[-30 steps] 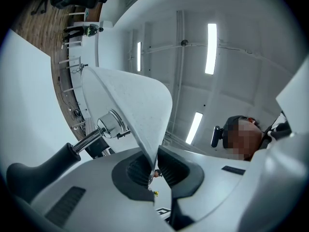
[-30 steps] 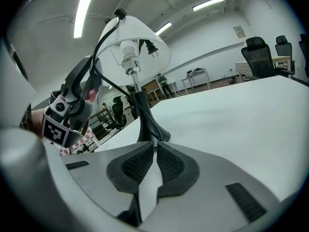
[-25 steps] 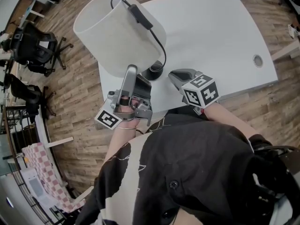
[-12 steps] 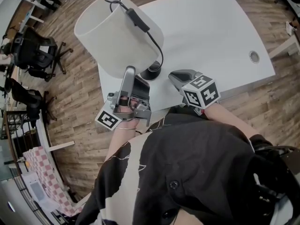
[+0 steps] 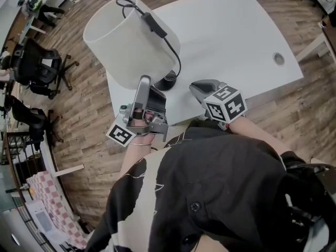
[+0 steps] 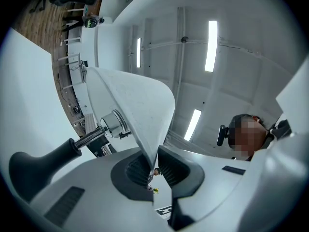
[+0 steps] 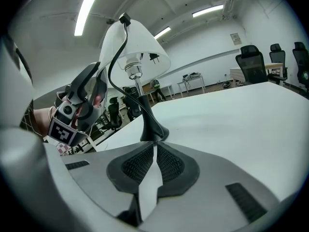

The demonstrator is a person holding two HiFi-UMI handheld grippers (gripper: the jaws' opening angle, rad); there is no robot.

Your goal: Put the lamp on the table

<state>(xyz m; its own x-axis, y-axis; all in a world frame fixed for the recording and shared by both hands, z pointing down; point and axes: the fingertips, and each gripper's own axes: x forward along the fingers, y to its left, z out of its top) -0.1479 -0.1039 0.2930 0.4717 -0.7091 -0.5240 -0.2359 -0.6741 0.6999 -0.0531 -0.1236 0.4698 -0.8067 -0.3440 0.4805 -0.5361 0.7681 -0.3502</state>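
A lamp with a white shade (image 5: 131, 41) and a black base (image 5: 167, 81) stands upright on the white table (image 5: 231, 35) near its front left corner. Its black cord with a switch (image 5: 152, 20) is draped over the shade. My left gripper (image 5: 145, 79) reaches up from the table's edge and is shut on the shade's lower rim (image 6: 140, 115), which runs down between the pads (image 6: 137, 170). My right gripper (image 5: 195, 85) is shut with nothing in it, low over the table, a little to the right of the base (image 7: 153, 132).
A round cable hole (image 5: 278, 59) sits near the table's right edge. Black office chairs (image 5: 37, 56) stand on the wooden floor to the left, and more chairs (image 7: 253, 59) beyond the table. A checkered cloth (image 5: 52, 198) lies at lower left.
The lamp and both grippers stay almost where they were. Only the view drifts a little, so the table sits slightly further left in it.
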